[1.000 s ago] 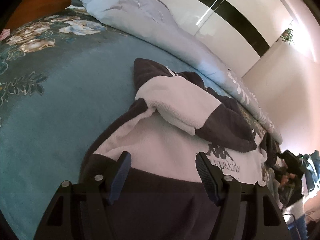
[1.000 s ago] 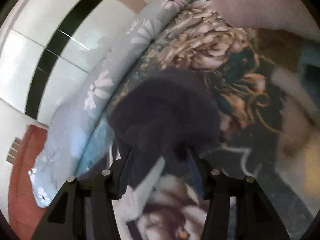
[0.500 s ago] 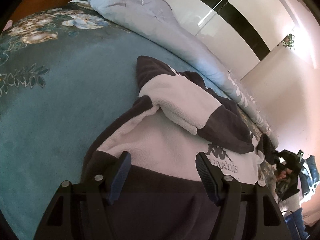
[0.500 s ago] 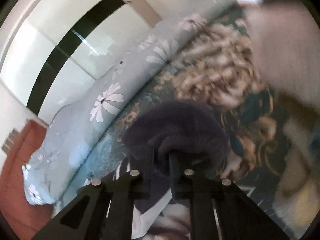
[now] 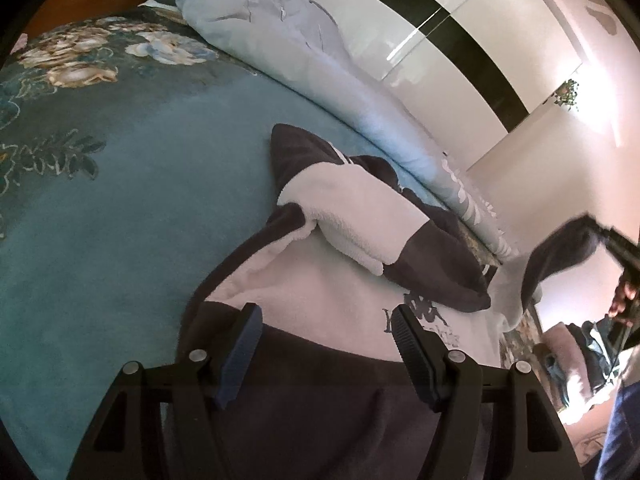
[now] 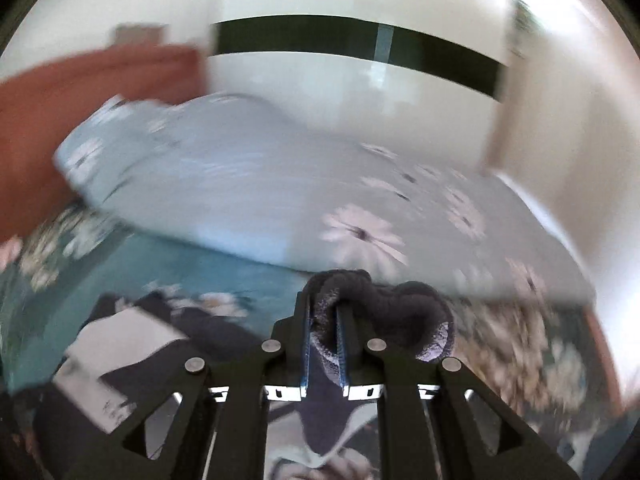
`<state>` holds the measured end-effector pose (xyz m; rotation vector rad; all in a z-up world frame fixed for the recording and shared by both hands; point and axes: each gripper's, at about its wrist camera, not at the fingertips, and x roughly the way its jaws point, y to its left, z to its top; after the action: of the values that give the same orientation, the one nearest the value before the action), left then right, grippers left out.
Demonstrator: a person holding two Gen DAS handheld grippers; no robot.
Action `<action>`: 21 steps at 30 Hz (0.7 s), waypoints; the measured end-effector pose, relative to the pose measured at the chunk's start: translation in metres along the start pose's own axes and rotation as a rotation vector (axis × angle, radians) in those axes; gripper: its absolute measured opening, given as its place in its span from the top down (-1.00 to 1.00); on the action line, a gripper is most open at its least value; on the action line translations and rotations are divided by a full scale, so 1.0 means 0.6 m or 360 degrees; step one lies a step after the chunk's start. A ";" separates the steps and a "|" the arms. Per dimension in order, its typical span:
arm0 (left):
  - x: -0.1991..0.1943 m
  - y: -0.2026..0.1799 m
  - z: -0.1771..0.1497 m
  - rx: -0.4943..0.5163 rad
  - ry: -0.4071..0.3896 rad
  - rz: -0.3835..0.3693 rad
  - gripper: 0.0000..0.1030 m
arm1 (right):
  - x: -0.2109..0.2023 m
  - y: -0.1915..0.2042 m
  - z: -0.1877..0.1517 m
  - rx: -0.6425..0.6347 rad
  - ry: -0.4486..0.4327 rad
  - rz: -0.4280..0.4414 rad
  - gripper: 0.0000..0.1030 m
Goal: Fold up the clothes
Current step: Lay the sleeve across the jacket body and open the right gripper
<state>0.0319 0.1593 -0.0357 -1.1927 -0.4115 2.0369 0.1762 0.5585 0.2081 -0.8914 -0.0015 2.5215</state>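
Left wrist view: a dark-and-white fleece sweatshirt (image 5: 344, 292) lies spread on the teal floral bedspread (image 5: 120, 184), one sleeve (image 5: 372, 224) already laid across its white chest panel. The left tongs (image 5: 324, 344) hover just above the dark hem with their jaws wide apart, gripping nothing. At the right edge the other sleeve (image 5: 556, 256) hangs lifted off the bed, its dark cuff pinched in the right tongs (image 5: 600, 232), with part of a hand (image 5: 624, 296) behind them. A pale blue flowered duvet (image 5: 304, 60) is bunched along the far side of the bed.

Right wrist view: blurred by motion, it shows the right tongs (image 6: 324, 316) clamped together on the dark cuff (image 6: 380, 316), which bulges out around the closed jaws. The sweatshirt (image 6: 132, 344) lies low at left, the duvet (image 6: 260, 192) beyond.

By the look of it the fold is partway along: one sleeve is in, the second is raised clear of the bed and seems bound for the chest, and the body lies flat at full length, not yet doubled over.
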 end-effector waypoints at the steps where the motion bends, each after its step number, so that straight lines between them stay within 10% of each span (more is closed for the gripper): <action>1: -0.005 0.002 0.000 -0.0002 -0.0007 0.0000 -0.38 | 0.000 0.033 0.011 -0.0060 -0.0005 0.0040 0.77; 8: -0.042 0.025 -0.001 -0.0023 -0.0050 0.0036 -0.38 | 0.078 0.266 0.013 -0.0412 0.0141 0.0324 0.77; 21: -0.072 0.073 -0.009 -0.0128 -0.0073 0.0055 -0.38 | 0.214 0.469 -0.106 -0.0703 0.0537 0.0383 0.77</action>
<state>0.0309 0.0975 -0.0378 -1.2103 -0.5027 2.0983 0.0069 0.3523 0.0389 -1.5681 -0.3771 2.5978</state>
